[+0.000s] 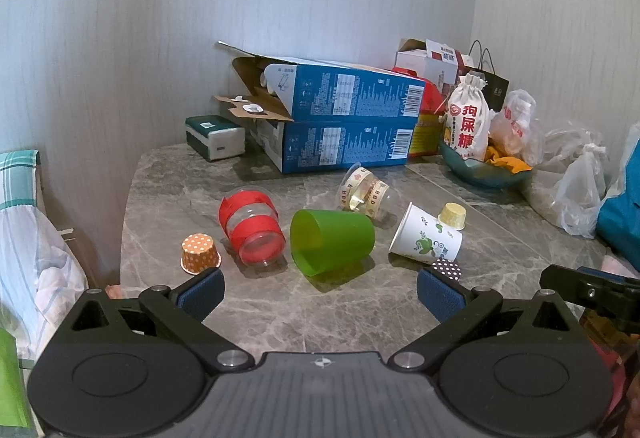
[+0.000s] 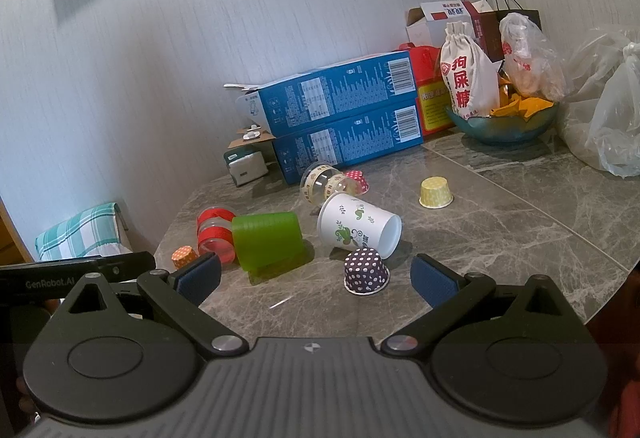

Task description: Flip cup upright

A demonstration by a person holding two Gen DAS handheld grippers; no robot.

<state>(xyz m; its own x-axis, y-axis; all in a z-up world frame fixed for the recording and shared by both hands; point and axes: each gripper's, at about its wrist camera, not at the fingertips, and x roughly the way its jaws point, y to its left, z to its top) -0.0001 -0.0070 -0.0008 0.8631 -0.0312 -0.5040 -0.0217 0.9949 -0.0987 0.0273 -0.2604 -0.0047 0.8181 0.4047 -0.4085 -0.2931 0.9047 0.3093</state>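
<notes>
Several cups lie on their sides on the grey marble table point(image 1: 280, 310): a green plastic cup point(image 1: 332, 240) point(image 2: 268, 240), a clear cup with red bands point(image 1: 252, 230) point(image 2: 214, 232), a white paper cup with a leaf print point(image 1: 426, 238) point(image 2: 360, 228) and a clear cup with patterned tape point(image 1: 366, 191) point(image 2: 320, 181). My left gripper point(image 1: 320, 292) is open and empty, just in front of the green cup. My right gripper point(image 2: 316, 280) is open and empty, in front of the white cup.
Small paper baking cups stand upside down: orange point(image 1: 200, 253), yellow point(image 2: 436, 191), dark dotted point(image 2: 366, 272), red point(image 2: 356, 177). Stacked blue boxes point(image 1: 340, 125), a tissue pack point(image 1: 216, 137), a bowl of snacks point(image 2: 504, 121) and plastic bags point(image 2: 612, 125) line the back and right.
</notes>
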